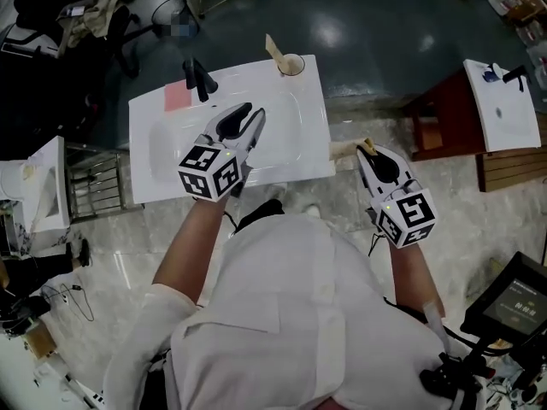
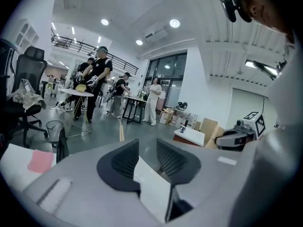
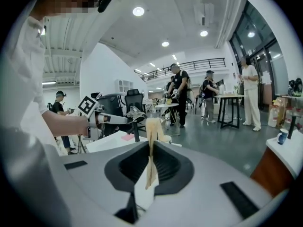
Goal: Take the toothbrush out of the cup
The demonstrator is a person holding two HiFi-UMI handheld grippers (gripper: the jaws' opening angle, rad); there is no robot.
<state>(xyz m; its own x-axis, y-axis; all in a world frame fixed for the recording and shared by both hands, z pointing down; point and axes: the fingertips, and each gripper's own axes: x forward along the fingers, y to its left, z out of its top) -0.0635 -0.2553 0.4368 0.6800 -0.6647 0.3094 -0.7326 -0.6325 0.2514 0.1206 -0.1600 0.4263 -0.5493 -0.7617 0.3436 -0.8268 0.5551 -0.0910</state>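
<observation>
Left gripper (image 1: 255,112) is free and nearer; right gripper (image 1: 366,149) is loaded

Nearest, just off the right edge of the white rectangular ceramic basin (image 1: 291,143), the right gripper has its jaws clamped on a pale flat wooden stick (image 3: 151,131), probably a toothbrush handle. The left gripper hovers over the basin with jaws apart and nothing between them. Farthest, at the basin's far right corner, the small pale round cup (image 1: 292,65) holds a pale wooden toothbrush (image 1: 274,49) that leans up and left out of the rim, ahead and right of the left gripper
</observation>
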